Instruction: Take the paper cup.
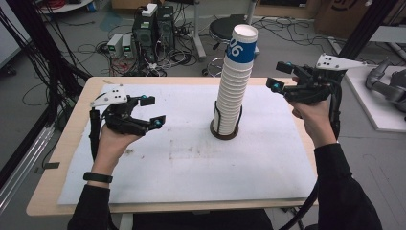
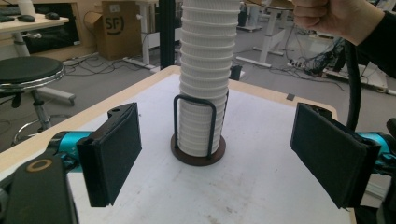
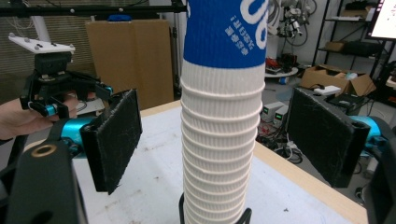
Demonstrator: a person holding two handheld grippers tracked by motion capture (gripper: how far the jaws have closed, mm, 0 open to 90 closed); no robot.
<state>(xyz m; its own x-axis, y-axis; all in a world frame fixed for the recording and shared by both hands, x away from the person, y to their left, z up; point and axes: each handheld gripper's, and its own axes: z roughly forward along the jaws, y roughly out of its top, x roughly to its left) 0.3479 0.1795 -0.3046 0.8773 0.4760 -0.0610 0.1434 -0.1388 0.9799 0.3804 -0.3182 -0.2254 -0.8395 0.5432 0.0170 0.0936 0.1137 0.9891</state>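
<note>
We're pre-grasp, probably: cup stack (image 1: 234,81) upright in its wire holder (image 1: 225,129) mid-table, left gripper (image 1: 149,111) low and right gripper (image 1: 281,75) up near the blue top cup (image 1: 242,44), both jaws spread, empty; next likely closes right on that cup

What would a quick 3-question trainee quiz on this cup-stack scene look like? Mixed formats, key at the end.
1. True or false: the left gripper is shut on the tall stack of white ribbed paper cups.
2. Multiple choice: the topmost cup's band is A) red, B) blue, C) green.
3. Fill in: the stack stands in a black wire holder on a round dark ____.

Key: 1 false, both the left and the right gripper are open and clear of the stack; 2 B; 3 base.
</note>
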